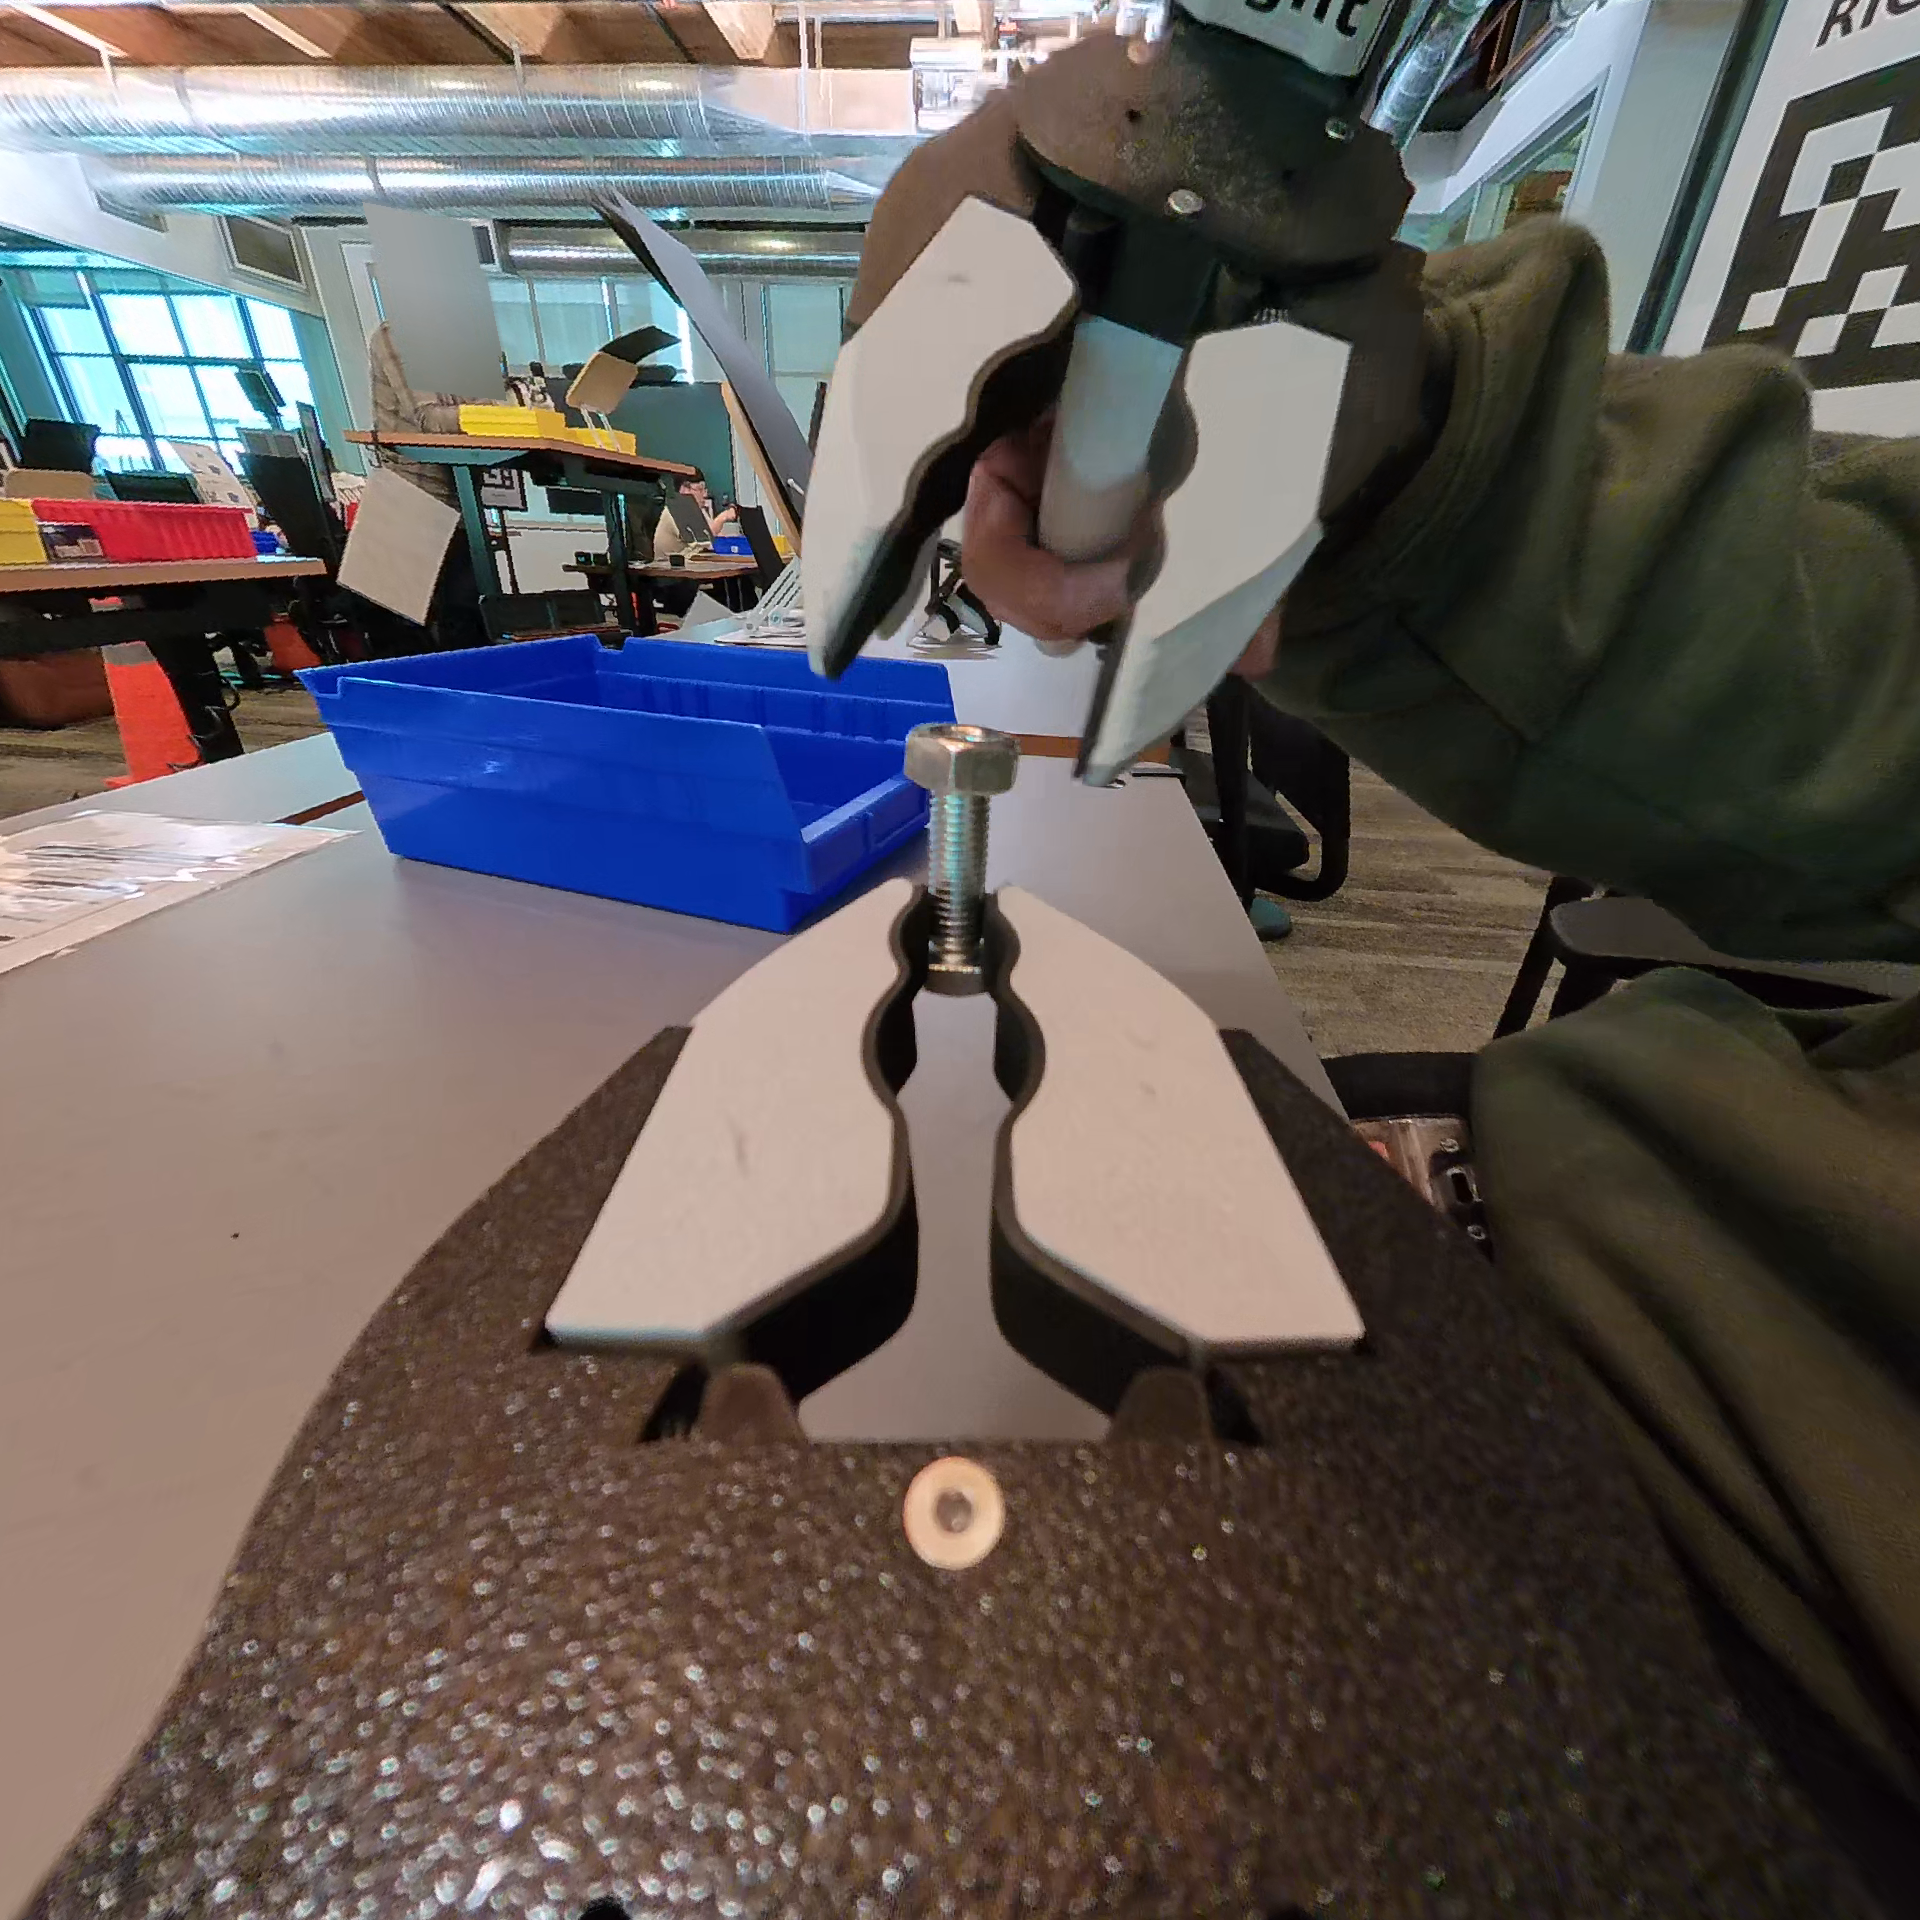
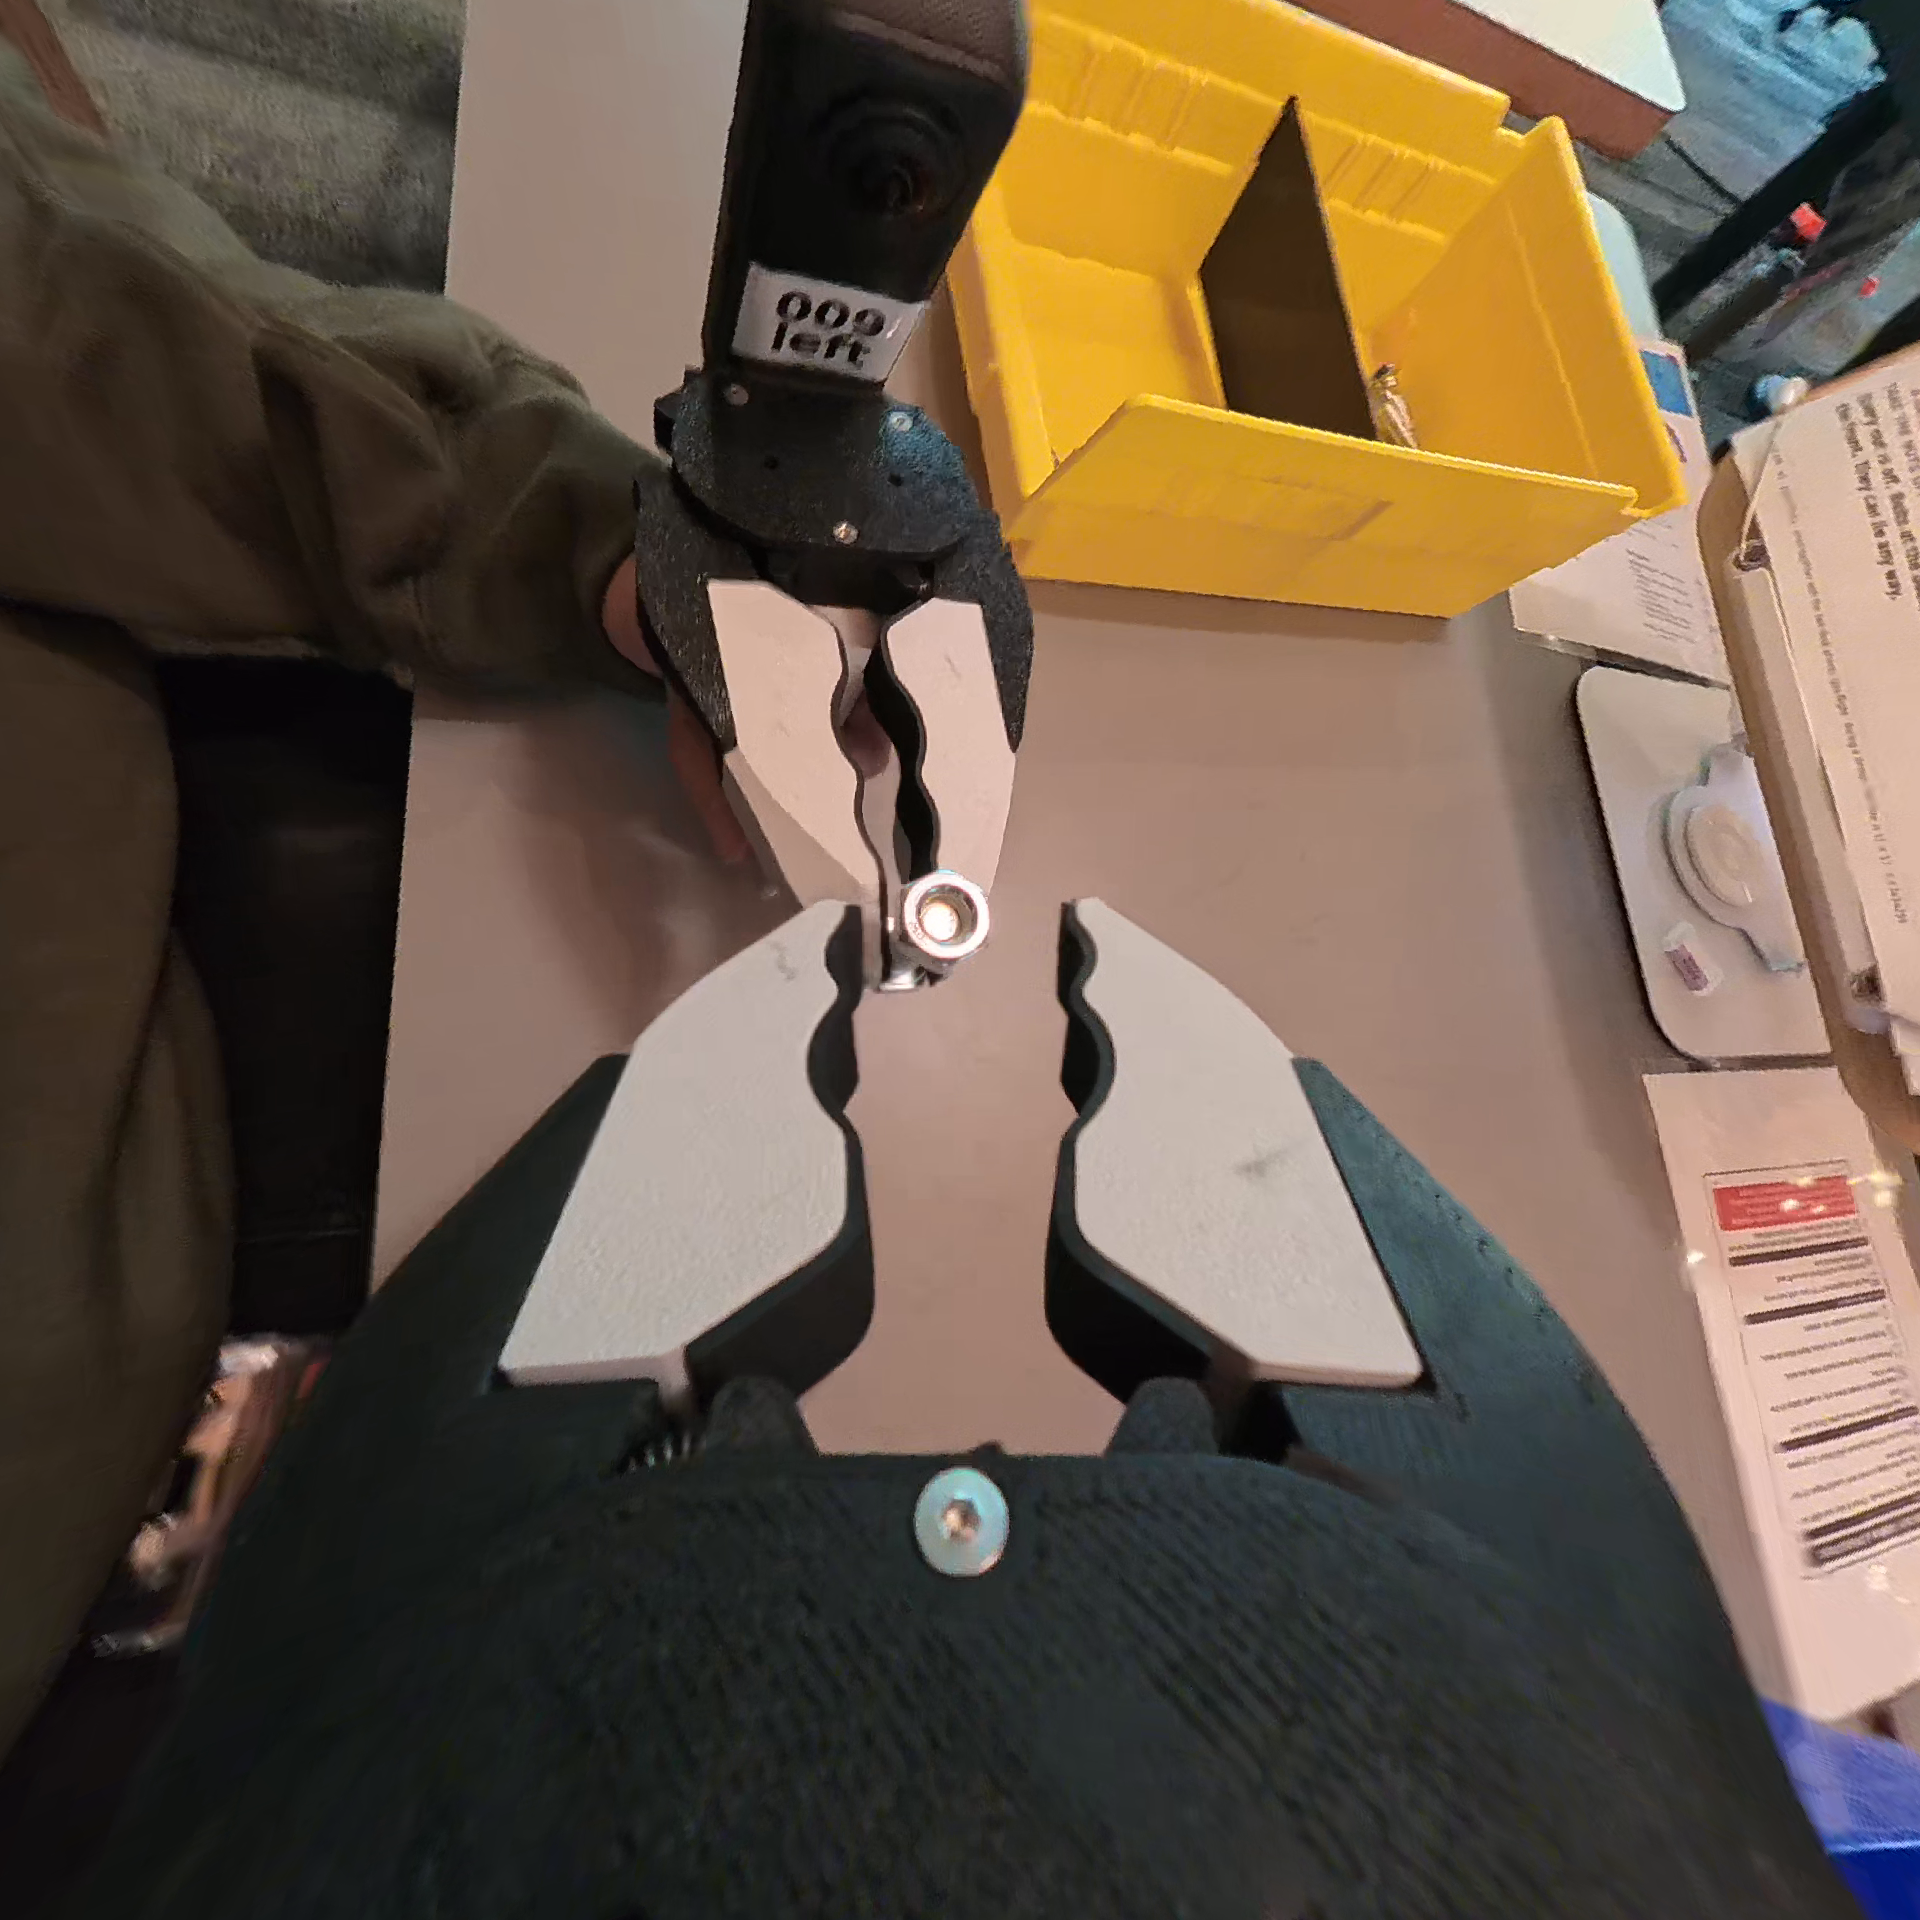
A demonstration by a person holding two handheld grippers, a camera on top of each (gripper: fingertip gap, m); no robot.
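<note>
Between the tips of the left claw [image 1: 956, 940] stands a silver bolt [image 1: 958, 831], pinched by its threaded shank so that the hex head points straight up and stays free. The fingers are drawn together on the lower threads, and the notched inner edges seem to cradle the shank, which would keep it from rolling or tipping. Held this way, above the grey tabletop [image 1: 312, 1091] rather than resting on it, the bolt offers its head and upper threads to anything coming from above.

Just above it hangs the right claw [image 1: 966, 717], pointed downward with its fingers spread apart and nothing between them. In the right wrist view the bolt head [image 2: 943, 920] sits close against the inner edge of one finger and well short of the other; whether that finger touches the bolt is hard to judge from this angle. A hand [image 1: 1039, 561] in an olive sleeve grips the handle behind the right claw.

Beyond the bolt, a blue bin [image 1: 623, 769] rests on the tabletop, its low front facing the claws. Past the left claw, a yellow bin [image 2: 1299, 343] with a dark divider sits on the tabletop, a few small metal parts showing in one compartment. Printed papers [image 2: 1766, 1351] lie off to one side.
</note>
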